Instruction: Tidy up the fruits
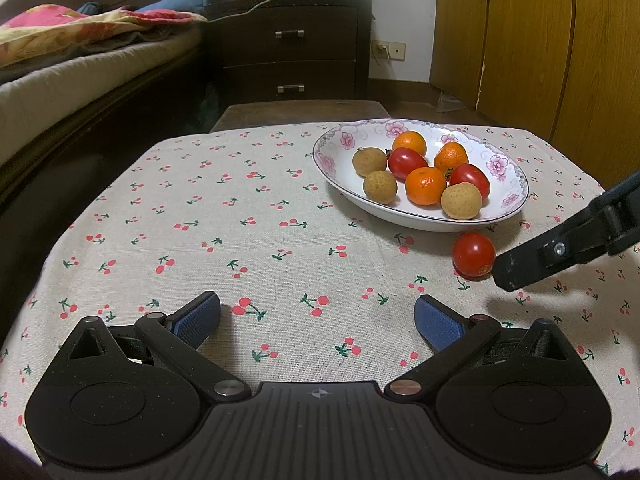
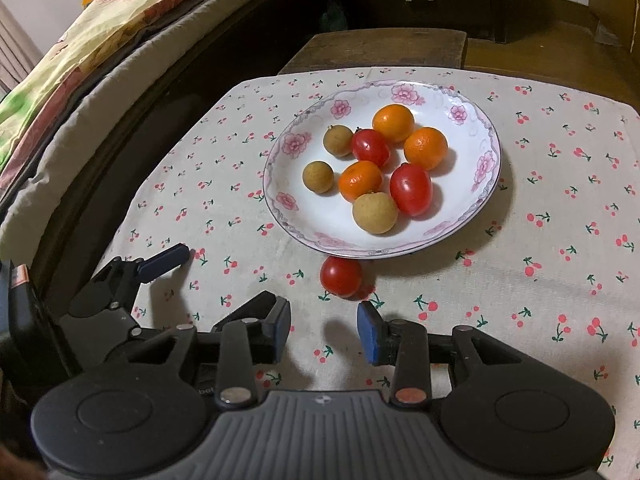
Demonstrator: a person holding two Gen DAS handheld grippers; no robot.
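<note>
A white flowered plate (image 1: 333,159) (image 2: 285,202) holds three small oranges, two red tomatoes and three brown longans. A third red tomato (image 1: 473,255) (image 2: 341,276) lies on the cherry-print cloth just in front of the plate's near rim. My right gripper (image 2: 324,322) is open with a narrow gap and nothing between its blue pads; the tomato sits just ahead of its tips. In the left wrist view one of its fingers (image 1: 520,266) reaches in beside the tomato's right side. My left gripper (image 1: 316,312) stands wide open and empty over the cloth, left of the tomato.
The cloth (image 1: 224,216) covers a small table with a dark wooden stool (image 1: 300,112) behind it. A bed (image 1: 80,64) runs along the left, a dark drawer chest (image 1: 288,52) stands behind and wooden cabinets (image 1: 540,48) at the right. One left gripper finger (image 2: 166,261) shows at lower left.
</note>
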